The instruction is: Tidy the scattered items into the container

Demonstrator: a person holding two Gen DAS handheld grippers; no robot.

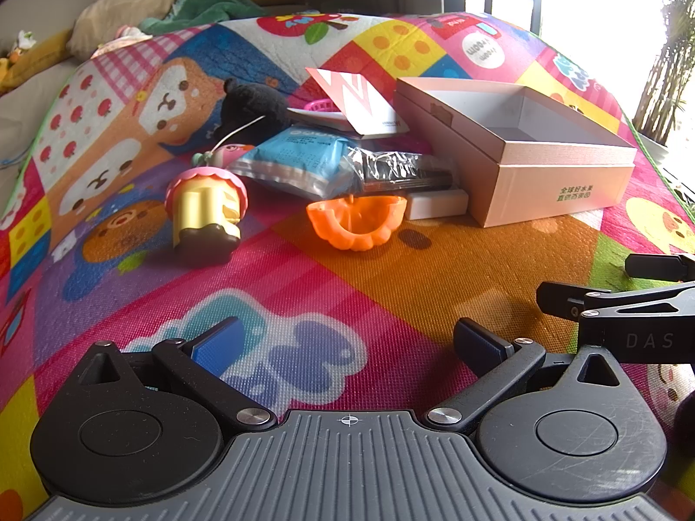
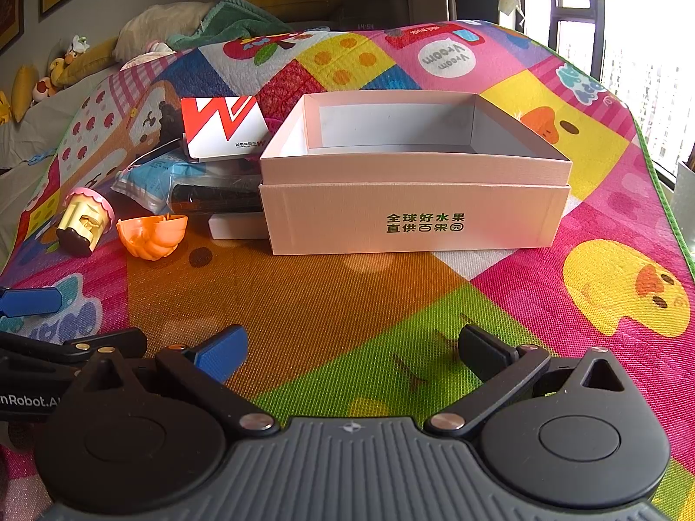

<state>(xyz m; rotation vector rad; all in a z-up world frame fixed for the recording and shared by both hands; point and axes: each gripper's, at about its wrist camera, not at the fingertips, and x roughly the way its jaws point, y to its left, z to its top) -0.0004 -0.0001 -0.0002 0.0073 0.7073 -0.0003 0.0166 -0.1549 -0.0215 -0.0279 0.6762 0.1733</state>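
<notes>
An open pink cardboard box [image 2: 412, 217] stands on the mat, empty inside; it also shows in the left wrist view [image 1: 556, 186]. Left of it lie an orange pumpkin half [image 1: 356, 221] [image 2: 150, 234], a pink-and-gold toy figure [image 1: 204, 212] [image 2: 84, 221], a blue packet [image 1: 299, 160], a black wrapped item [image 1: 404, 169], a white block [image 1: 436, 204], a red-and-white card [image 2: 221, 128] and a black plush [image 1: 252, 108]. My left gripper [image 1: 347, 347] is open and empty, short of the pumpkin. My right gripper [image 2: 352, 351] is open and empty in front of the box.
A colourful play mat [image 2: 304, 299] covers the surface. Pillows and a green cloth [image 2: 234, 21] lie at the far end. A window [image 2: 630, 65] is on the right. The right gripper's side shows in the left wrist view [image 1: 617, 304].
</notes>
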